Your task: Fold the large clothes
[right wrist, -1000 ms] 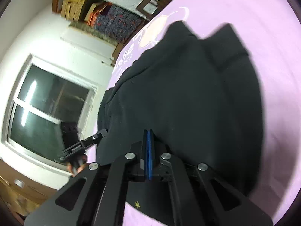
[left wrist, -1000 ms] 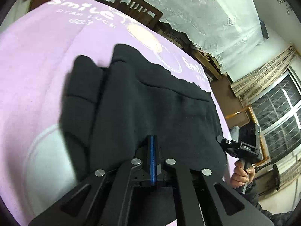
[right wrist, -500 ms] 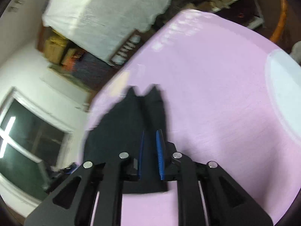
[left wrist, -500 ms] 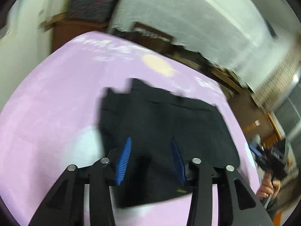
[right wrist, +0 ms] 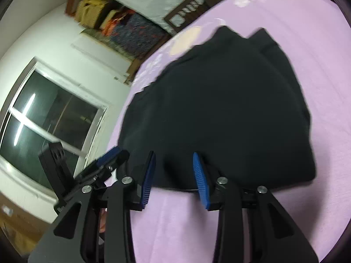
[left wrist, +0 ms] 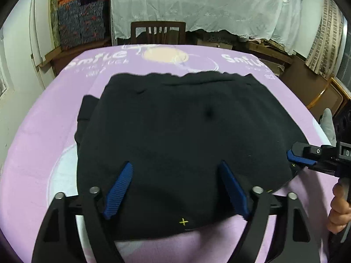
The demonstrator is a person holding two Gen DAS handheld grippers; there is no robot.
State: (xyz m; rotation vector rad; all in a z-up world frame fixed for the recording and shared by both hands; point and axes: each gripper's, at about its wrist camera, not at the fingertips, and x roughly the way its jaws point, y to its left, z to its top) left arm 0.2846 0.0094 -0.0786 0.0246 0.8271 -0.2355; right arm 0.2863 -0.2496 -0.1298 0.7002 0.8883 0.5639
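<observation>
Lying flat in the middle of the purple blanket, the black garment looks already folded into a compact block, with layered edges showing at its far end and along its left side. Judging by that neat shape, the fold in hand seems finished, and what remains is perhaps a last halving or tidying; I cannot say for sure.

Over the garment's near edge, the left gripper has just been opening and its jaws stand wide, with cloth seen beyond the gap but neither pad pressing on it. At the near right corner of the garment, the right gripper has also just been opening; its jaws are parted more narrowly and nothing is clamped between them.

Hard to read: the garment is so dark that seams, sleeves and the number of layers are lost. Its near edge is partly covered by the gripper frames. The right wrist view is blurred, and only part of the person's hand shows at the left view's border.
</observation>
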